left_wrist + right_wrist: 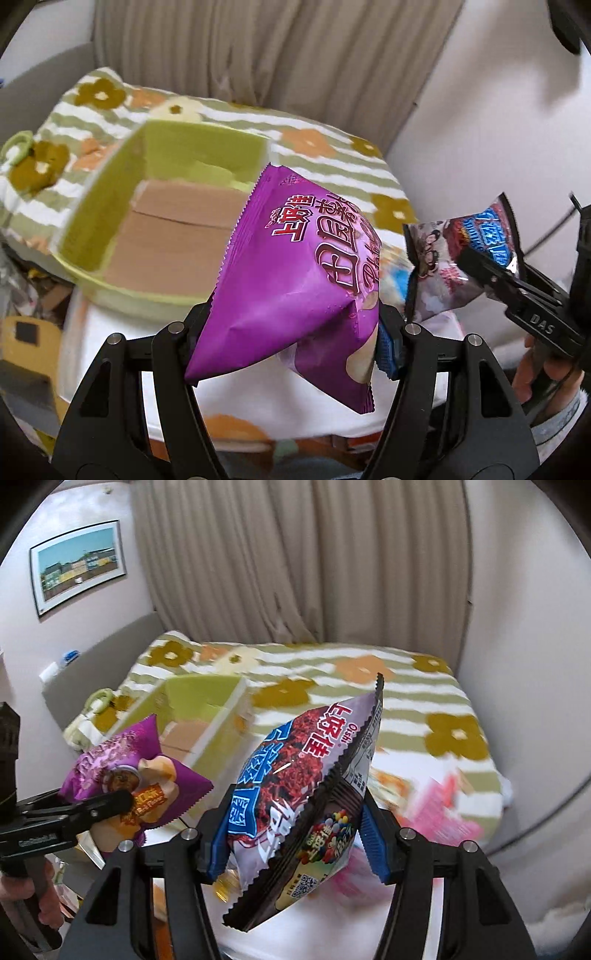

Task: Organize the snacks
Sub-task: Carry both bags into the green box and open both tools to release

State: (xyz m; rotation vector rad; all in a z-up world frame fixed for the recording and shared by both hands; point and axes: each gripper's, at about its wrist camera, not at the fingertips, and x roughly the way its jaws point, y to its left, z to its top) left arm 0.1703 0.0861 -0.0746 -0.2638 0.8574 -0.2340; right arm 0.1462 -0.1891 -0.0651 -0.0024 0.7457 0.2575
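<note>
My left gripper point(291, 332) is shut on a purple snack bag point(295, 273), held up above the bed. My right gripper point(291, 834) is shut on a grey, red and blue snack bag point(306, 790), also lifted. Each wrist view shows the other bag: the grey bag point(454, 266) at the right edge in the left wrist view, the purple bag point(129, 771) at the left in the right wrist view. A green open box point(122, 206) with a brown cardboard floor sits on the bed ahead and to the left, also visible as the green box point(199, 716).
The bed carries a green-striped flowered blanket point(369, 686). Several pink and orange snack packs point(436, 812) lie blurred on the white sheet below the right gripper. A beige curtain point(295, 561) and walls close off the back. A person's hand point(535, 369) holds the right tool.
</note>
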